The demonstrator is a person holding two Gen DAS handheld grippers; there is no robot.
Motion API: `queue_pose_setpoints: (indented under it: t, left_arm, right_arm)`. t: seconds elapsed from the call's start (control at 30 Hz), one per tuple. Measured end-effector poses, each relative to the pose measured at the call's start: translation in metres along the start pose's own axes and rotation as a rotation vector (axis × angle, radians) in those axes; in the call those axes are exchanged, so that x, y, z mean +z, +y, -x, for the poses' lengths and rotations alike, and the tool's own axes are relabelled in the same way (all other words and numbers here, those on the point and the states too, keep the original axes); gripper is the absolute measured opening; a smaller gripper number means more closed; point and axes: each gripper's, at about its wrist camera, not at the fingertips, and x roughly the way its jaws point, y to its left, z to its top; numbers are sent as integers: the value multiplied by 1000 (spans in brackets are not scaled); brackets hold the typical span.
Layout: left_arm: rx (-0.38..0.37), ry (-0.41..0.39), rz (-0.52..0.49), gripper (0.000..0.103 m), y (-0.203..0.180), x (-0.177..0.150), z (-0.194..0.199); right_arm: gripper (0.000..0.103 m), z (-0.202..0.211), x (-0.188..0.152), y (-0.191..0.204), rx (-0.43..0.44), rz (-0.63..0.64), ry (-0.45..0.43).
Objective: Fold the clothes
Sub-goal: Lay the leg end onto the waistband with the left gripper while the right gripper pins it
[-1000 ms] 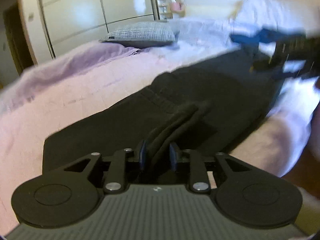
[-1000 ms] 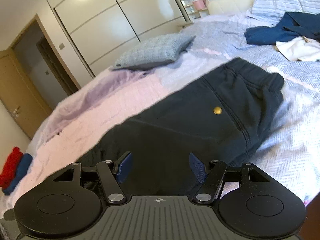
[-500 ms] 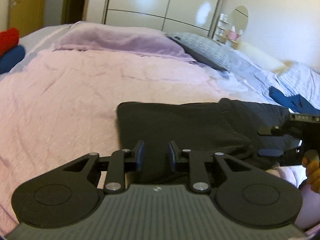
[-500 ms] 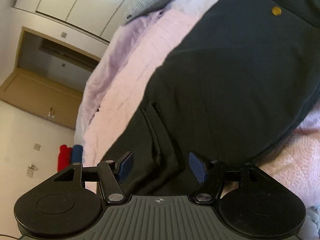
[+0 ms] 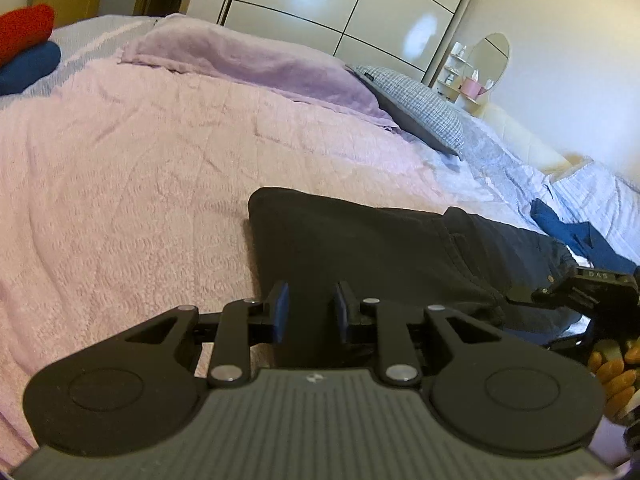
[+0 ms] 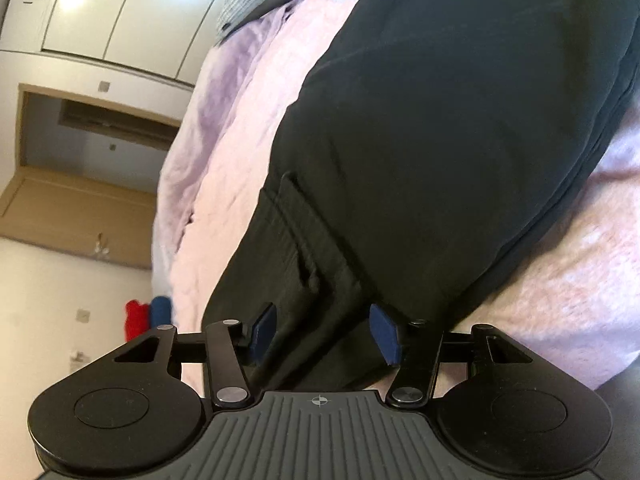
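Dark navy trousers lie folded on the pink bedspread, waistband toward the right. My left gripper sits low at their near edge, its jaws narrow, with dark cloth running between the pads; it looks shut on that edge. In the right wrist view the trousers fill the middle. My right gripper stands open astride a thick folded edge of them, with cloth between its blue pads. A person's hand holding that tool shows at the far right of the left wrist view.
A grey checked pillow and a lilac blanket lie further up the bed. Red and blue folded clothes sit at the far left. A loose blue garment lies at the right. The bed's edge drops off beside my right gripper.
My left gripper has carried the cloth across and now sits low at the trousers' near edge. My right gripper has dropped close onto the folded edge, and its jaws have narrowed.
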Motion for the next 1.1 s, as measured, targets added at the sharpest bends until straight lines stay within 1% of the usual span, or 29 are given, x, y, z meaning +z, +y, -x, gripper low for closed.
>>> queue_pose_setpoints:
  t: [0.07, 0.1, 0.13, 0.2, 0.23, 0.27, 0.3, 0.33, 0.4, 0.43, 0.47, 0.53, 0.57, 0.63, 0.67, 0.73, 0.83, 0.87, 0.93, 1.0, 1.1]
  left_arm:
    - [-1, -4, -1, 20, 0, 0, 2]
    - [-2, -6, -1, 20, 1, 0, 2]
    - [-2, -7, -2, 20, 1, 0, 4]
    - [0, -8, -2, 20, 4, -2, 6]
    - [2, -7, 2, 20, 6, -2, 8]
    - [5, -5, 8, 20, 8, -3, 8]
    - [8, -3, 13, 20, 11, -4, 8]
    - [15, -1, 18, 20, 12, -5, 8]
    - [23, 0, 20, 20, 14, -4, 7]
    - [26, 0, 19, 20, 14, -4, 7]
    - [28, 0, 16, 20, 13, -2, 7]
    - [26, -2, 4, 20, 11, 0, 7]
    - [26, -3, -2, 19, 9, 1, 7]
    - [28, 3, -20, 19, 6, 4, 5]
    - [28, 6, -30, 19, 3, 6, 4]
    - [17, 3, -48, 19, -2, 10, 5]
    - [-3, 4, -68, 19, -11, 16, 5]
    - [-10, 14, -80, 19, -15, 17, 5]
    - [-32, 25, -109, 19, -23, 16, 7]
    - [-74, 40, -131, 19, -34, 12, 10]
    - [-129, 71, -134, 18, -48, -3, 7]
  right_arm:
    - [56, -10, -4, 3, 23, 10, 9]
    - [55, -16, -6, 5, 32, 24, 9]
    - [51, -21, -8, 9, 18, 56, -4]
    - [33, -29, -12, 17, -34, 146, -46]
    - [30, -31, -14, 20, -48, 182, -61]
    - [19, -32, -17, 25, -49, 221, -74]
    - [14, -32, -20, 30, -45, 268, -90]
    - [12, -28, -25, 36, -35, 329, -116]
    - [10, -11, -37, 51, 40, 477, -203]
    - [10, -3, -43, 57, 79, 528, -239]
    - [10, 1, -45, 57, 79, 543, -254]
    - [10, 6, -46, 51, 31, 548, -267]
    - [10, 2, -43, 42, -3, 516, -249]
    - [10, -15, -34, 15, -82, 405, -183]
    - [10, -20, -31, 5, -86, 359, -171]
    - [10, -17, -30, 8, -65, 356, -190]
    - [10, -3, -27, 20, 22, 395, -229]
    - [10, -1, -26, 22, 35, 400, -230]
    - [10, 0, -23, 24, 33, 396, -219]
    - [10, -2, -21, 24, 37, 364, -204]
    - [10, 0, -18, 31, 95, 341, -201]
